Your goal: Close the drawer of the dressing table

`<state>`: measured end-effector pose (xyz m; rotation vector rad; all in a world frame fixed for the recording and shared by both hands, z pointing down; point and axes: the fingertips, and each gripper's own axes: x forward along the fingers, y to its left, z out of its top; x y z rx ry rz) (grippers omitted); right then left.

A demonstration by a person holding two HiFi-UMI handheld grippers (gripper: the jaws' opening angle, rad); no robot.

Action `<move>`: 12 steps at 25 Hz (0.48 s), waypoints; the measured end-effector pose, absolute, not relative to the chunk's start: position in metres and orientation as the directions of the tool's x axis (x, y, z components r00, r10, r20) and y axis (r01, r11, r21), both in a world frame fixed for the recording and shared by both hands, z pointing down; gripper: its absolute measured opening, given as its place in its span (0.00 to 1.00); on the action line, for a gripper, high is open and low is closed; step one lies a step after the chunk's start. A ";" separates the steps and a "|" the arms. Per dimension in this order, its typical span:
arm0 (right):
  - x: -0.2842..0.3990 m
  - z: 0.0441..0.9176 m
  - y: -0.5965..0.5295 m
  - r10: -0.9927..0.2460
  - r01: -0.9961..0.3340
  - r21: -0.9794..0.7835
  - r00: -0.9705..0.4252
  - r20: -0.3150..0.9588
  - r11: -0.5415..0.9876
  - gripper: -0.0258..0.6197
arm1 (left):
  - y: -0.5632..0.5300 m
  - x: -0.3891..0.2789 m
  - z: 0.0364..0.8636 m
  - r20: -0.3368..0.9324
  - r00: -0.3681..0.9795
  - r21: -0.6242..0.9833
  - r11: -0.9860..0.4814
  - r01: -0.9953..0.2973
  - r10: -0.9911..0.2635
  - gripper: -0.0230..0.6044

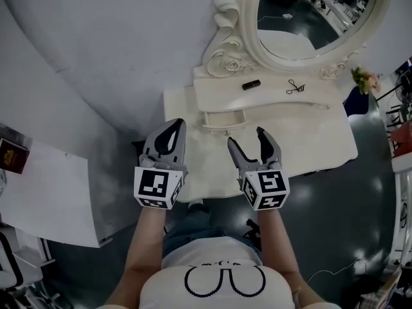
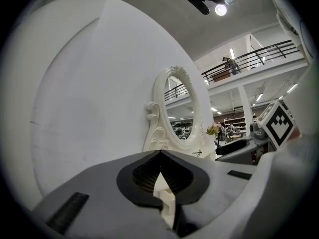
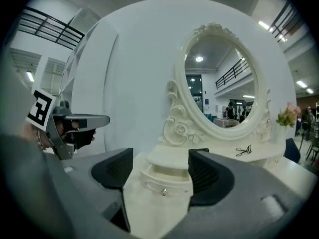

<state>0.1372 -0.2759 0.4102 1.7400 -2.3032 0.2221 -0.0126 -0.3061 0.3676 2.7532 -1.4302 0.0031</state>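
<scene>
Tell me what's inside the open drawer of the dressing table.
The drawer shows bare cream inner walls and no items. Its floor near the front is hidden behind the front panel.

Cream dressing table (image 1: 322,140), small drawer (image 1: 224,118) open; on upper shelf (image 1: 270,95): black bar (image 1: 251,84), scissor-shaped item (image 1: 296,87), apart.

I see a curved white wall (image 1: 96,56) across the back of my view, standing on a dark, glossy floor (image 1: 367,198). Past it, an upper balcony with a black railing (image 2: 259,54) runs under bright ceiling lights (image 2: 221,9).
</scene>
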 end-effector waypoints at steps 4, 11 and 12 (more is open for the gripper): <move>0.131 0.459 -0.290 -0.893 -0.963 -0.013 -0.253 0.372 0.268 0.55 | -0.325 -0.016 0.391 0.054 0.582 0.066 -0.578 -0.813 -0.812 0.03; 0.132 0.542 -0.308 -0.821 -0.963 -0.189 -0.262 0.507 0.191 0.40 | -0.338 -0.016 0.428 0.120 0.590 0.113 -0.579 -0.807 -0.799 0.03; 0.133 0.552 -0.310 -0.812 -0.961 -0.210 -0.264 0.521 0.178 0.38 | -0.339 -0.016 0.431 0.127 0.589 0.117 -0.578 -0.808 -0.798 0.03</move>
